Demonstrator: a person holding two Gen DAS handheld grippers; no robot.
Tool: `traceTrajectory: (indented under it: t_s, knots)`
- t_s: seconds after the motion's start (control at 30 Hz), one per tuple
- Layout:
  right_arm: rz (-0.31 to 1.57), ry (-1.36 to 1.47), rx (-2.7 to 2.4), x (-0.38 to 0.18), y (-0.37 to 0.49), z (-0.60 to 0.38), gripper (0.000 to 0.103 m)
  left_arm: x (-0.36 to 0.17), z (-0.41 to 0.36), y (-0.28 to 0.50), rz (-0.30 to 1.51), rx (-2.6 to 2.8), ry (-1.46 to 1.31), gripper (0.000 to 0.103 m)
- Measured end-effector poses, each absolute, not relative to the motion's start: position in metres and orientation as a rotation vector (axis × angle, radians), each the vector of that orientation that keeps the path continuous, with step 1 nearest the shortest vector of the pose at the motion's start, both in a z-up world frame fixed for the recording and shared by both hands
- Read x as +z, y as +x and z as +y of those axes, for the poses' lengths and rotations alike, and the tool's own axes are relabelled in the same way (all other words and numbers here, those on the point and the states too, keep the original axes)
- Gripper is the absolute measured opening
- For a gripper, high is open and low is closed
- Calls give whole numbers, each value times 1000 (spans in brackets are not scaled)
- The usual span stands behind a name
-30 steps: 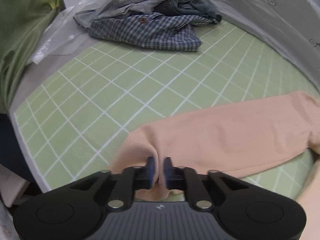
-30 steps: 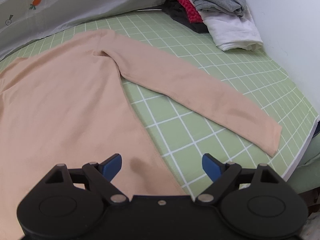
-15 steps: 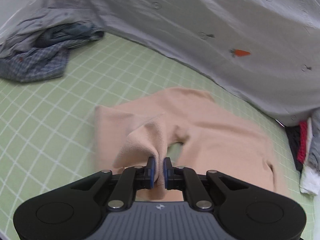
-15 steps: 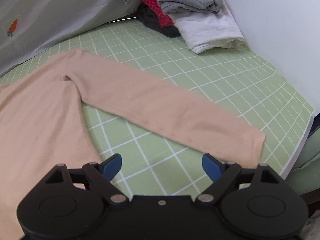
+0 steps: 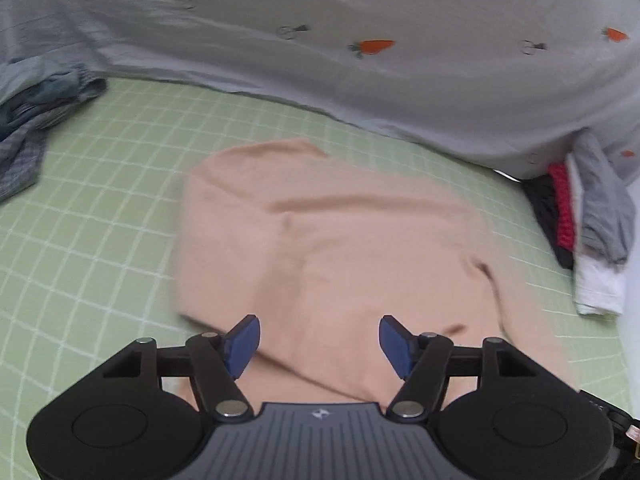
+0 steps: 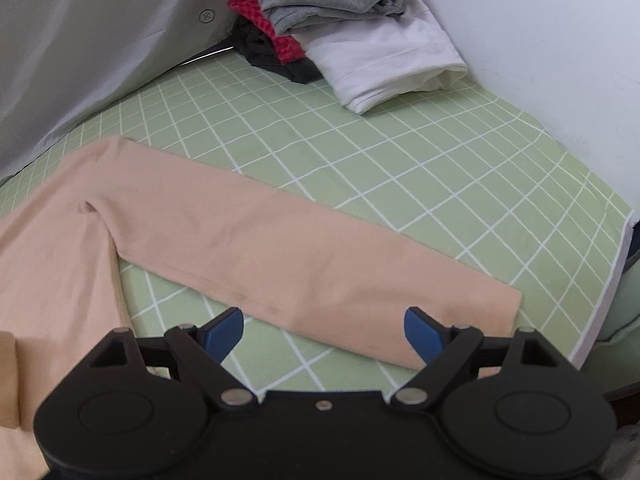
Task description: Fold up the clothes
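A peach long-sleeved top (image 5: 332,248) lies on the green checked sheet (image 5: 92,216). In the left wrist view one sleeve is folded across its body. My left gripper (image 5: 320,340) hovers open over the near edge of the top, holding nothing. In the right wrist view the other sleeve (image 6: 304,256) stretches flat to the right, away from the body (image 6: 44,264). My right gripper (image 6: 324,330) stands open just short of that sleeve's cuff end, nothing between its blue pads (image 6: 420,334).
A pile of folded clothes, grey, white, red and black (image 6: 360,36), sits at the far right by the white wall (image 6: 540,40). A heap of blue checked garments (image 5: 32,120) lies far left. A grey carrot-print quilt (image 5: 360,48) runs along the back. The bed edge (image 6: 608,288) is at right.
My left gripper let go of the sleeve it pinched and opened; that sleeve now lies folded over the body. My right gripper moved right along the other sleeve, still open.
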State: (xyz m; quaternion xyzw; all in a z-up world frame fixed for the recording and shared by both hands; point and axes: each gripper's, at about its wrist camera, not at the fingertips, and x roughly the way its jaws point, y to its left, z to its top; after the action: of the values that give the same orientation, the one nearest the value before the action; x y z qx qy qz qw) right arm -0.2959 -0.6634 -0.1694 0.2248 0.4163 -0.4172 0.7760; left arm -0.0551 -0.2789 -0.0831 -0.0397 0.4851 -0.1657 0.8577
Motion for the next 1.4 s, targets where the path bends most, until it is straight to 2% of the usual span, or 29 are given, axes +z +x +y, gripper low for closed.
traceTrajectory:
  t_s: [0.37,0.5,0.7,0.77,0.8,0.83,1.1,1.4]
  knots:
    - [893,399,-607,-175,-218,-567,90,-107,-164,-39,1119,-124,-112,73]
    - [902,380,-518,-181,-199,-534,68,-109,-145,-27,1117,-129,-103,73]
    - [920,387,-456,-191,-182,-504,44,-115,-139,-15,1128,-167,-69,73]
    - [913,381,-450,-192,-180,-501,25,-116,-138,-12,1127,-168,-66,73]
    - [917,384,-434,-192,-178,-501,9,-116,-139,-11,1129,-165,-71,73]
    - [922,376,-429,-191,-177,-501,6,-117,-139,-9,1132,-162,-79,73]
    - [833,275,-331,-150,-164,-515,4,-124,-172,-10,1161,-148,-138,73]
    - [659,330,-478,-98,-157,-642,4,-124,-234,-24,1136,-120,-148,73]
